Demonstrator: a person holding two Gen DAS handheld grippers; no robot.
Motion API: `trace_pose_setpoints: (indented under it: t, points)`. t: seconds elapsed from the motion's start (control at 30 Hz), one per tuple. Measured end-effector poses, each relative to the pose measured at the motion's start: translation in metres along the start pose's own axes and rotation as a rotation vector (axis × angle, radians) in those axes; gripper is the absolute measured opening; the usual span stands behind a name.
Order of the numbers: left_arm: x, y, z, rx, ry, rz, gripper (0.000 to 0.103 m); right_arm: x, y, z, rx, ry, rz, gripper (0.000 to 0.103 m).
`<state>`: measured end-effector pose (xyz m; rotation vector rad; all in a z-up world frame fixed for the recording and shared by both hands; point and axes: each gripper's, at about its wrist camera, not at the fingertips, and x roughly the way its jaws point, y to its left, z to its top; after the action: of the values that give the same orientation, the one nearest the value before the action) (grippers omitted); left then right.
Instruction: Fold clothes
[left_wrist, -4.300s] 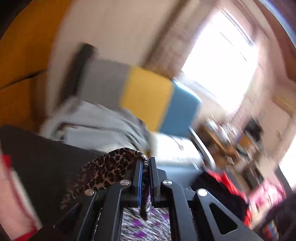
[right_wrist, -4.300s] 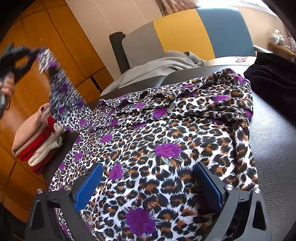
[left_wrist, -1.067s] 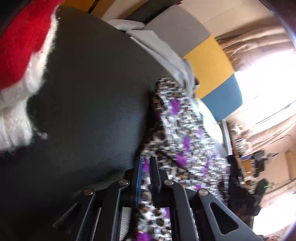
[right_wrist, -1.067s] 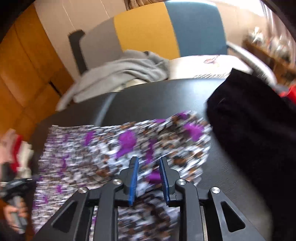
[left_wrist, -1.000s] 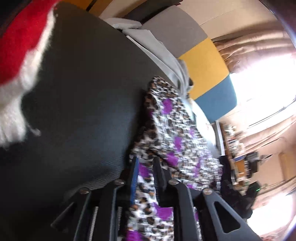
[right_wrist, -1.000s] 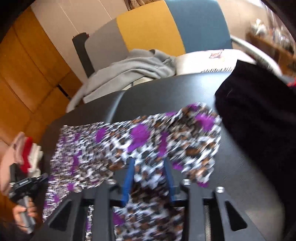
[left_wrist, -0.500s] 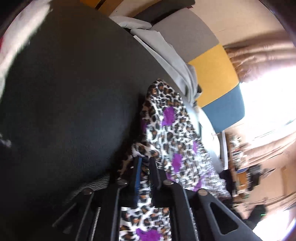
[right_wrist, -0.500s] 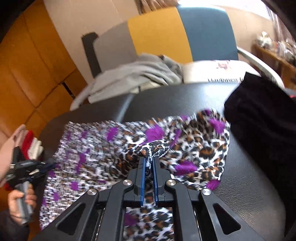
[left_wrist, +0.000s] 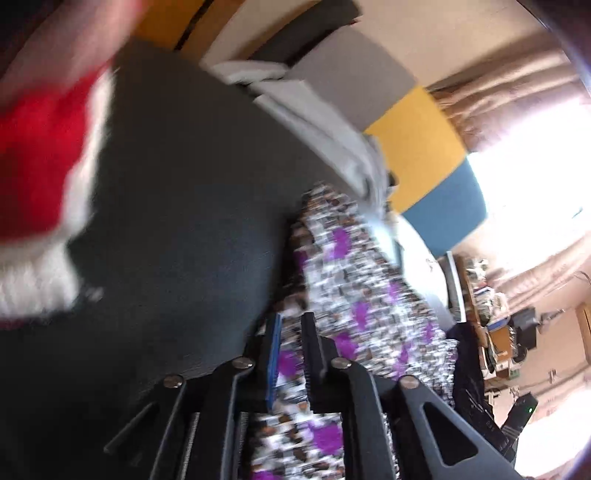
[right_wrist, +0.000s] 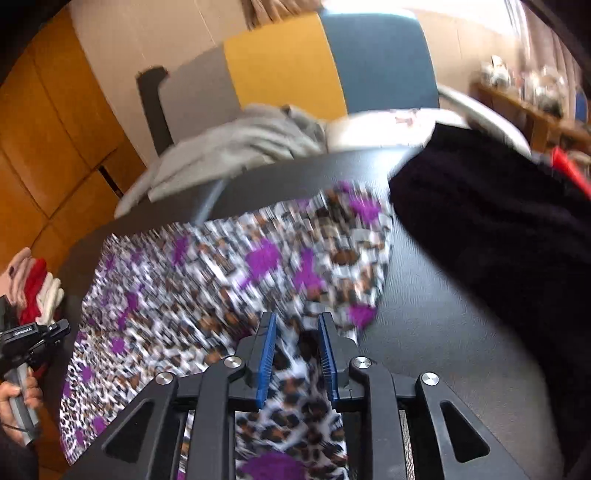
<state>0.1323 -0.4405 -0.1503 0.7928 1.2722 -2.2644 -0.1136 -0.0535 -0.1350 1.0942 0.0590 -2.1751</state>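
A leopard-print garment with purple flowers (right_wrist: 229, 280) lies spread flat on the black table (right_wrist: 436, 332). It also shows in the left wrist view (left_wrist: 354, 295). My right gripper (right_wrist: 295, 332) hovers over the garment's near right part with its jaws a small way apart and nothing between them. My left gripper (left_wrist: 290, 332) is over the garment's left edge, jaws slightly apart, with cloth seen below the gap. The left gripper also shows in the right wrist view (right_wrist: 55, 330), held in a hand at the far left.
A stack of folded red, white and pink clothes (right_wrist: 35, 291) sits at the table's left end, blurred in the left wrist view (left_wrist: 40, 192). A black garment (right_wrist: 491, 229) lies on the right. A grey garment (right_wrist: 236, 144) hangs on the grey, yellow and blue chair (right_wrist: 295, 70) behind.
Half a second ago both grippers were pinched on the leopard cloth. Now both have opened a little and let it go, and the garment lies flatter.
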Motion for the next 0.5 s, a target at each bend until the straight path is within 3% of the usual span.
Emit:
trace_pose_setpoints:
  t: [0.07, 0.13, 0.23, 0.33, 0.37, 0.4, 0.5]
  points:
    - [0.006, -0.023, 0.005, 0.063, -0.014, -0.018, 0.016, 0.001, 0.02, 0.01, -0.044, -0.019, 0.031, 0.027]
    - [0.021, -0.048, 0.011, 0.132, -0.017, -0.015, 0.017, 0.006, 0.04, 0.019, -0.09, -0.03, 0.06, 0.034]
    - [0.05, -0.066, 0.016, 0.197, 0.001, 0.033, 0.02, 0.035, 0.056, 0.028, -0.13, 0.001, 0.039, 0.038]
    - [0.079, -0.052, 0.006, 0.218, 0.073, 0.18, 0.018, 0.064, 0.049, 0.023, -0.155, 0.047, -0.091, 0.045]
    - [0.081, -0.045, 0.0, 0.234, 0.064, 0.177, 0.012, 0.073, 0.045, 0.021, -0.161, 0.059, -0.13, 0.046]
    - [0.076, -0.039, -0.006, 0.27, 0.021, 0.181, 0.009, 0.075, 0.035, 0.015, -0.154, 0.043, -0.129, 0.048]
    - [0.065, -0.03, -0.013, 0.299, -0.002, 0.193, 0.006, 0.067, 0.022, 0.015, -0.093, 0.012, -0.106, 0.051]
